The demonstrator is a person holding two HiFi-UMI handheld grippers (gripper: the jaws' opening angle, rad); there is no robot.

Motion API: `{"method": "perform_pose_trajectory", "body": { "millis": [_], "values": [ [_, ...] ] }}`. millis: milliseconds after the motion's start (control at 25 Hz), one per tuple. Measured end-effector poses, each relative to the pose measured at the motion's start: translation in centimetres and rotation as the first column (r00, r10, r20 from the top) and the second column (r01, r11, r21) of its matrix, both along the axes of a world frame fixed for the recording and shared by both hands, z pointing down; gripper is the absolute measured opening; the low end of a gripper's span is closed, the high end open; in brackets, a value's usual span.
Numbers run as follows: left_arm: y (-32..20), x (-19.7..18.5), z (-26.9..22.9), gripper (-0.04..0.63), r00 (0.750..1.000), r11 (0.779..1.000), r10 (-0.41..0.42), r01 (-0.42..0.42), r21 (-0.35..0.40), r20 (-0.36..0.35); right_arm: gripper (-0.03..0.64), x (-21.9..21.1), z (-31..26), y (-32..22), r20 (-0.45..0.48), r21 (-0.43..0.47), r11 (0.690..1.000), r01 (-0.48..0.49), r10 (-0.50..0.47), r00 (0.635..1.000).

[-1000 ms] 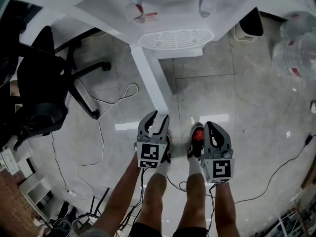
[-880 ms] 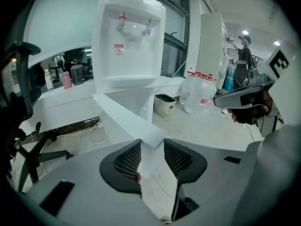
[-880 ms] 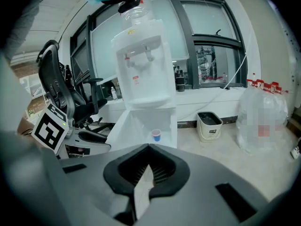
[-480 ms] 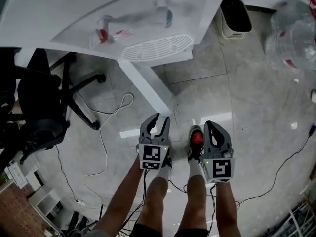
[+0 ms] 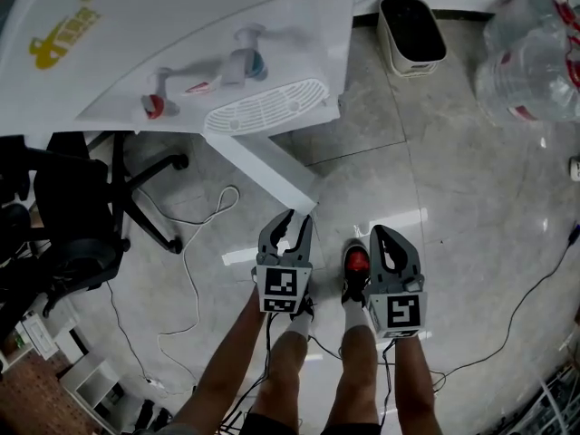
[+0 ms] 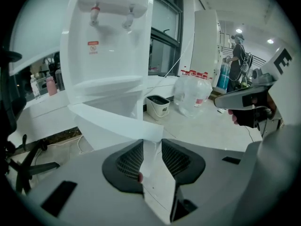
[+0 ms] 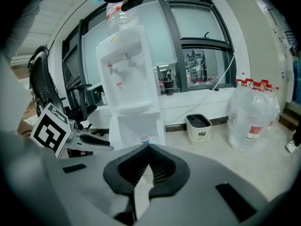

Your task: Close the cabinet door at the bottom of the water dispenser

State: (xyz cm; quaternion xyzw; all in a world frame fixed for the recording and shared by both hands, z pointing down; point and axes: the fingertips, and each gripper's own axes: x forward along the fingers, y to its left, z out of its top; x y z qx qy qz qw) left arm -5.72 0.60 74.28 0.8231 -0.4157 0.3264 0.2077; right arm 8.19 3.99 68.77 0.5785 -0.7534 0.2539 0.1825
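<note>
The white water dispenser (image 5: 208,43) stands at the upper left, with its red and blue taps over a drip grille. Its bottom cabinet door (image 5: 267,170) hangs open, swung out towards me across the floor. My left gripper (image 5: 292,217) is just short of the door's free edge. Its jaws stand partly apart and have just been closing, with nothing gripped between them. In the left gripper view the door edge (image 6: 113,121) runs straight ahead of the left gripper (image 6: 152,142). My right gripper (image 5: 376,231) is beside it with its tips together. It faces the open cabinet (image 7: 136,126).
A black office chair (image 5: 82,198) stands at the left, with a loose cable (image 5: 195,234) on the floor by it. A bin (image 5: 412,30) and large water bottles (image 5: 530,53) are at the back right. My legs and shoes are below the grippers.
The dispenser has slid left and up in the head view as I shifted. Both grippers went forward a little, and the left jaws have narrowed.
</note>
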Motion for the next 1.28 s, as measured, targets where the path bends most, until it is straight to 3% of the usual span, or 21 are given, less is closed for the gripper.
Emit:
{"method": "perform_pose_trajectory", "body": {
  "millis": [1280],
  "values": [
    [-10.1,8.0,0.4,0.107,0.999,0.996,-0.031,0.03,0.088,0.016,0.017,9.3,1.4,-3.6,0.029,0.033,0.991,-0.129,0.128,0.991]
  ]
}}
